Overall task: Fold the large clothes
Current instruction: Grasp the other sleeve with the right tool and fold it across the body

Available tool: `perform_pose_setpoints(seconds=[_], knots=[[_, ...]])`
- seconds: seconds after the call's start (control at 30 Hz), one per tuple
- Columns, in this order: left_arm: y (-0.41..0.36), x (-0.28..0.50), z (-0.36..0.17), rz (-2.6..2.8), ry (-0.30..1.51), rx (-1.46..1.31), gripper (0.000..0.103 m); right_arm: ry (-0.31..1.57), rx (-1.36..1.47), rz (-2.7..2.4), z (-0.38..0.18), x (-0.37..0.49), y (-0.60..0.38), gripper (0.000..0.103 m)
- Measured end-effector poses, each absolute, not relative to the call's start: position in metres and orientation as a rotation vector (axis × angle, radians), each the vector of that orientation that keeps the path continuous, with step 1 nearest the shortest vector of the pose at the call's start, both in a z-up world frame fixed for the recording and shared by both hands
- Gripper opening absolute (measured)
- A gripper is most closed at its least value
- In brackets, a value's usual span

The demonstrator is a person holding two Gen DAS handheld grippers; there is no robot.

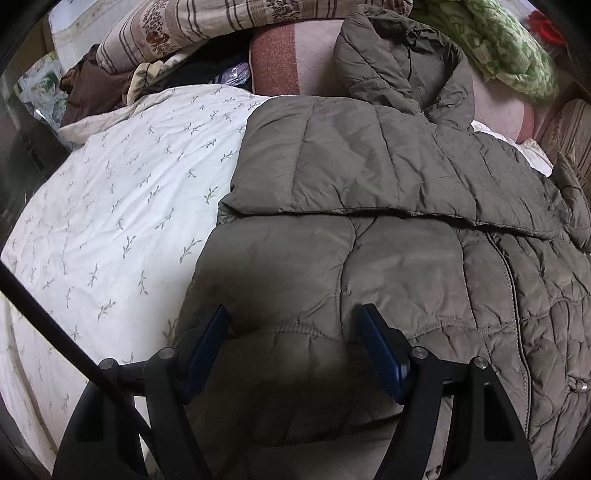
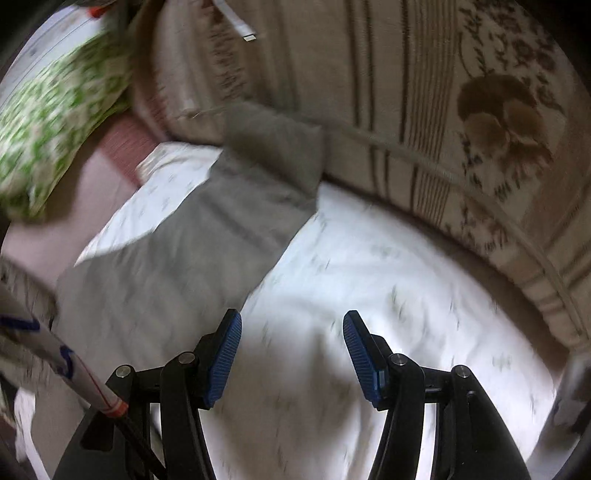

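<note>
An olive quilted hooded jacket lies front up on the bed, with one sleeve folded across its chest and the hood at the far end. My left gripper is open and hovers over the jacket's elastic-trimmed edge near its left side; the pads do not press the fabric. In the blurred right wrist view the jacket's other sleeve stretches out over the white sheet. My right gripper is open just right of that sleeve, above bare sheet, with nothing between its fingers.
A white leaf-print quilt covers the bed. A striped floral blanket and a green patterned quilt are heaped along the far side. Dark clothes sit at the back left.
</note>
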State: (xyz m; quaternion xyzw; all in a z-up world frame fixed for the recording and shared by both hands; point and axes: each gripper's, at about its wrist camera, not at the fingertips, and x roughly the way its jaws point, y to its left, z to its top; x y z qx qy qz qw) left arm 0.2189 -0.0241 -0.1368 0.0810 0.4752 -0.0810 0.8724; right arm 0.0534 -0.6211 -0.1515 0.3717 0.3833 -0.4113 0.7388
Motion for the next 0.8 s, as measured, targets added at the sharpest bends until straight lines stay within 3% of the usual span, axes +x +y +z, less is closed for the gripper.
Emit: perform_pose_setpoints(seconds=[0.47,0.53,0.63,0.8], knots=[[-0.040,0.224,-0.152,-0.127,0.969,0.263,0.079,0.915,0.637,-1.044,-0.186,0.129,-0.704,0.061],[-0.040,0.224,-0.153,-0.124,0.966,0.266,0.079,0.926,0.626,-1.018,-0.190,0.135,-0.704,0.028],[-0.041,0.222,-0.150,-0.123,0.956,0.276,0.079,0.934,0.551,-1.024,-0.179,0.141,-0.698,0.015],[-0.036,0.215,-0.135,-0.139,0.928,0.264,0.079,0.864,0.466,-0.954,-0.125,0.139,-0.665,0.012]])
